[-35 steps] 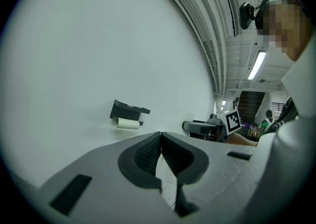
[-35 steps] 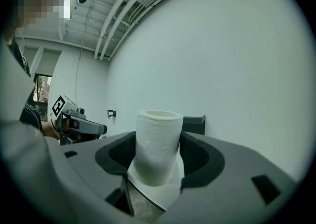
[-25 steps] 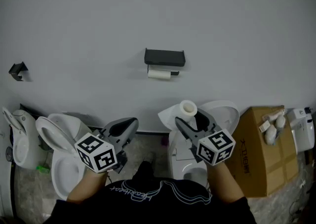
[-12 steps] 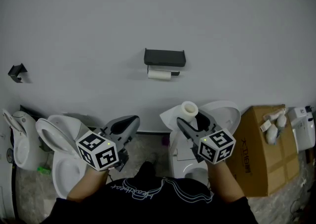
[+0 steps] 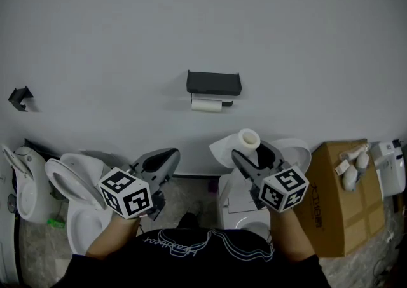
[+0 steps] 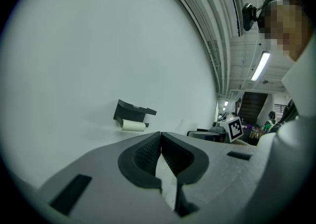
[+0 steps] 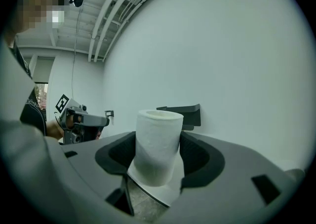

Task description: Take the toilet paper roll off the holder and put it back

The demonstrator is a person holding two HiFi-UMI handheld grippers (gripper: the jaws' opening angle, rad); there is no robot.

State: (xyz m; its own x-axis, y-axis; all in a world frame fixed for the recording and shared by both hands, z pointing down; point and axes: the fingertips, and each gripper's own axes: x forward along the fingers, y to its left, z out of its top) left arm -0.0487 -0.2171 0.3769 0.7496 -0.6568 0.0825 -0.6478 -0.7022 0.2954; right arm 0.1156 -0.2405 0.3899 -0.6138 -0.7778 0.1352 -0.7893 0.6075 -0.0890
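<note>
The toilet paper roll stands upright in the right gripper, a little right of centre in the lower half of the head view, with its open cardboard core facing up. The gripper's two dark pads press on its sides, so that tool is clamped on the roll and its jaws are held well apart by it. The roll is off the wall and well apart from the holder, a black shelf-topped bracket fixed to the white wall just above the middle of the frame. A second roll hangs under that shelf, lying sideways. The left gripper sits at lower left of centre, level with the right one and pointed toward the same wall. Its jaws are pressed together with nothing between them. Each tool carries its marker cube close to the hand that holds it, and the person's black shirt fills the bottom edge. Below the grippers a white toilet with a raised lid stands at lower left, with another one partly hidden behind the right gripper. A cardboard box sits at lower right with a few pale items on top. A small black bracket is on the wall at far left.
</note>
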